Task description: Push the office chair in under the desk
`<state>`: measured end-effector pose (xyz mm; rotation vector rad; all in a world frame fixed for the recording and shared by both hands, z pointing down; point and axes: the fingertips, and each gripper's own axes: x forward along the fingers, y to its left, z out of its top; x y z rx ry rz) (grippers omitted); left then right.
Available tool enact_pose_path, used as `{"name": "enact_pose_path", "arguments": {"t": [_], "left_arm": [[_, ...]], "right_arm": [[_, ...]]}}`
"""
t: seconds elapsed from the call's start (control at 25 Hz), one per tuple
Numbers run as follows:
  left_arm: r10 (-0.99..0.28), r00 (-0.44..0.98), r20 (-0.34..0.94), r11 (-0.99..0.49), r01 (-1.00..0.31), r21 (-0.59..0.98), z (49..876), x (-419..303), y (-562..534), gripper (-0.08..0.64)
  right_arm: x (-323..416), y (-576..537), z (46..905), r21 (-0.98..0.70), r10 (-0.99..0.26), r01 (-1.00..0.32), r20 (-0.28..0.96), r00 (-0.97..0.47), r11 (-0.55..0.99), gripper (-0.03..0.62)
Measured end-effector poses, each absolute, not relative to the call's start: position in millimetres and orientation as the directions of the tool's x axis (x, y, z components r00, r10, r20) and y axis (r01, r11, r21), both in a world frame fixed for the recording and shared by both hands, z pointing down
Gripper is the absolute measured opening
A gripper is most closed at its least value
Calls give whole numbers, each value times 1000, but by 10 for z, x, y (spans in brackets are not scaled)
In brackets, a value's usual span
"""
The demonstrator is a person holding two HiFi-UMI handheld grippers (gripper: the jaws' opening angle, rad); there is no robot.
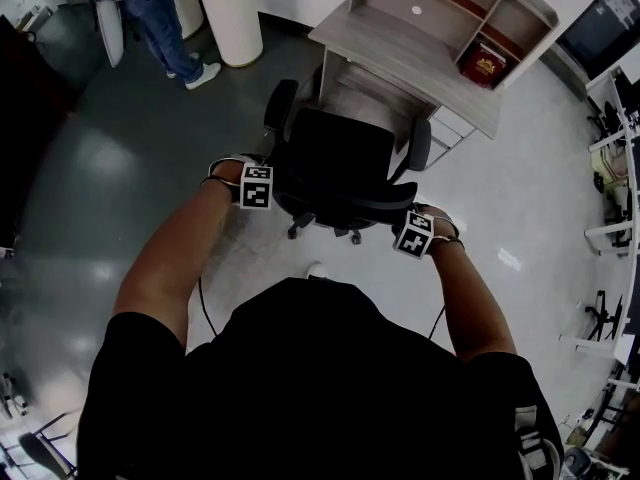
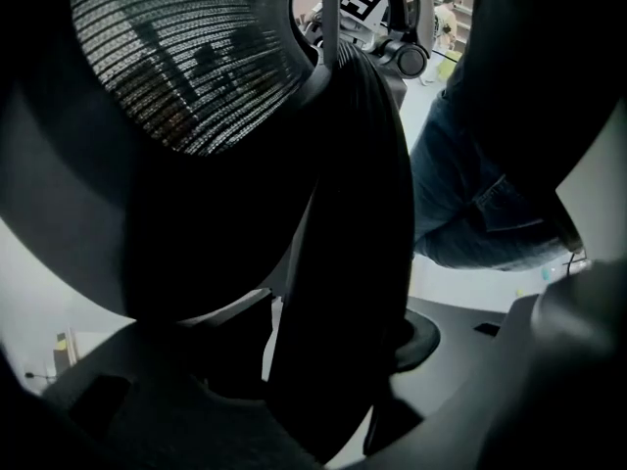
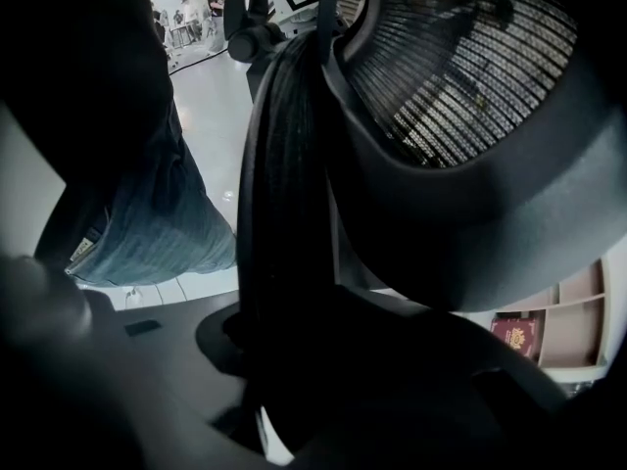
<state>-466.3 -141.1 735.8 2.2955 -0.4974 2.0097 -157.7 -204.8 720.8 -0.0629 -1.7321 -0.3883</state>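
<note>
A black office chair (image 1: 340, 158) stands facing a grey wooden desk (image 1: 400, 53), its armrests near the desk's front edge. My left gripper (image 1: 268, 190) sits at the left end of the backrest's top edge, my right gripper (image 1: 408, 230) at the right end. In the left gripper view the dark backrest rim (image 2: 343, 213) runs between the jaws of the left gripper (image 2: 323, 399), which is shut on it, mesh (image 2: 186, 57) beside. In the right gripper view the right gripper (image 3: 284, 399) is likewise shut on the rim (image 3: 284, 213).
A person in jeans (image 1: 155, 13) stands at the far left beside a white round bin (image 1: 232, 13). A red box (image 1: 485, 65) sits in the desk's shelf. White racks (image 1: 615, 168) line the right side. Dark furniture (image 1: 25, 118) borders the left.
</note>
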Motion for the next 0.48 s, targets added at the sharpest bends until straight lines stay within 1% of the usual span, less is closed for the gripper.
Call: {"name": "enact_pose_path", "arguments": {"t": [0.32, 0.48], "left_arm": [[-253, 124, 960, -944, -248, -217, 7321, -4839, -1824, 278], [-274, 130, 953, -942, -235, -239, 7326, -4890, -2009, 278]], "right_arm": [[-1724, -2283, 7175, 184, -133, 254, 970, -205, 950, 160], [-1753, -2393, 7184, 191, -145, 233, 969, -202, 954, 159]]}}
